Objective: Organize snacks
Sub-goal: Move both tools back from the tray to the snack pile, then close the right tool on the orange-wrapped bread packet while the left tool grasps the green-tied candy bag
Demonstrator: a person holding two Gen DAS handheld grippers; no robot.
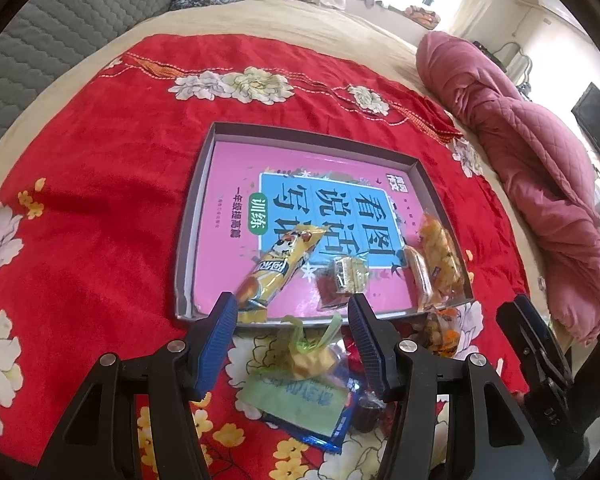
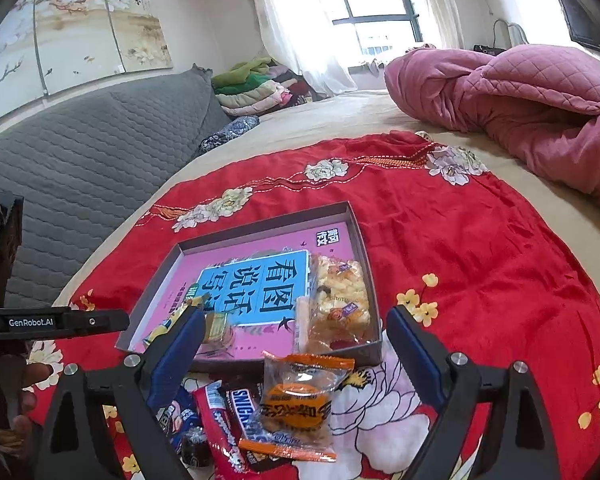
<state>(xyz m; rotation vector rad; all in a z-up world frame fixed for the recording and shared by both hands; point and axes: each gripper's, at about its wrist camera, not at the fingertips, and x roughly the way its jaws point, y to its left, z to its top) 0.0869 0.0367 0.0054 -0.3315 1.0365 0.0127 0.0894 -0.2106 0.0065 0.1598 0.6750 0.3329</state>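
While right tongs (image 2: 296, 332) gape, orange snack packet (image 2: 300, 400) lies between.

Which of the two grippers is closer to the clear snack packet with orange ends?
The right gripper: the clear orange-ended packet lies just below its open jaws. The left gripper hangs over a yellow-green packet further to the side.

Both wrist views look down on the shallow box (image 1: 420, 168).
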